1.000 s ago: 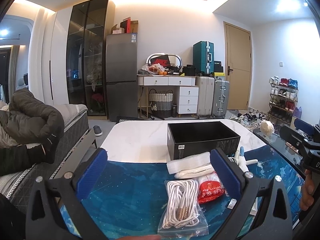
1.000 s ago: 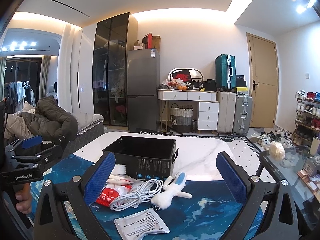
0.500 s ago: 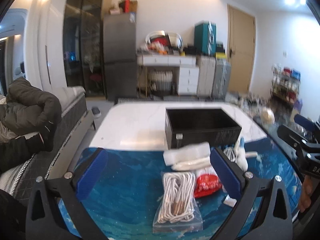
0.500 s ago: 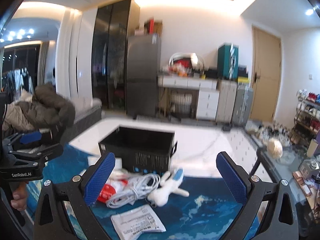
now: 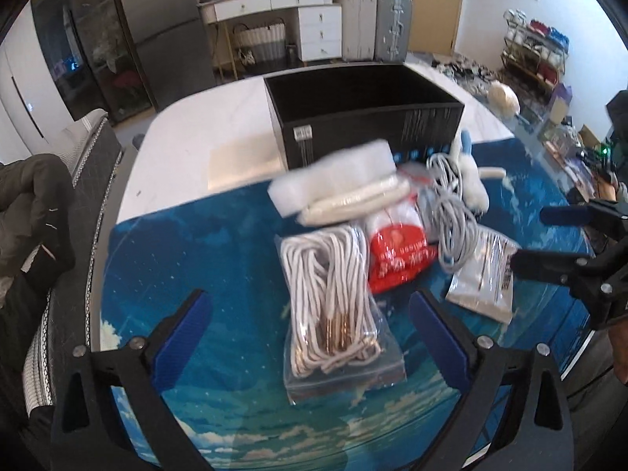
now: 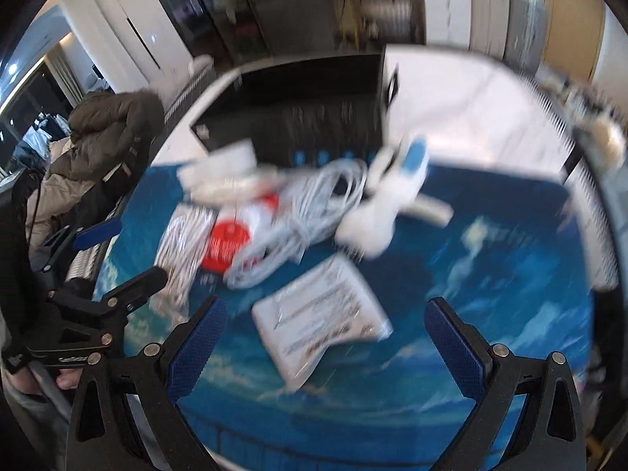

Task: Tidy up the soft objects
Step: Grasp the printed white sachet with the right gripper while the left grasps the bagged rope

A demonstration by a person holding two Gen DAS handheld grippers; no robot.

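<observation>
soft goods heaped before a black box, both grippers spread above the mat

left wrist view: the left gripper (image 5: 310,327) hangs with its ridged blue pads wide apart and nothing between them. just ahead, between the fingers, lies a clear crinkly zip bag of white cord (image 5: 333,306), the loops bundled lengthwise so its long axis runs away from the camera toward the black box (image 5: 365,117). the box is a matte, open-topped cardboard rectangle with its long side across the view, standing on the white tabletop (image 5: 188,149) at the far edge of the glossy blue sky-print mat (image 5: 196,255). touching the bag's right side is a red and white plastic packet (image 5: 396,255); behind it a white foam block (image 5: 333,176) lies crosswise. a coil of grey cable (image 5: 451,219) sits right of the packet, a fluffy white plush toy (image 5: 471,180) beyond it beside the box, and a flat silvery sachet (image 5: 482,278) nearest the right gripper (image 5: 549,235), whose fingers also stand apart.

right wrist view: heavily blurred. the right gripper's blue pads are spread and empty, with the flat sachet between and ahead of them, tilted diagonally. the plush toy lies with its blue ear toward the box.
</observation>
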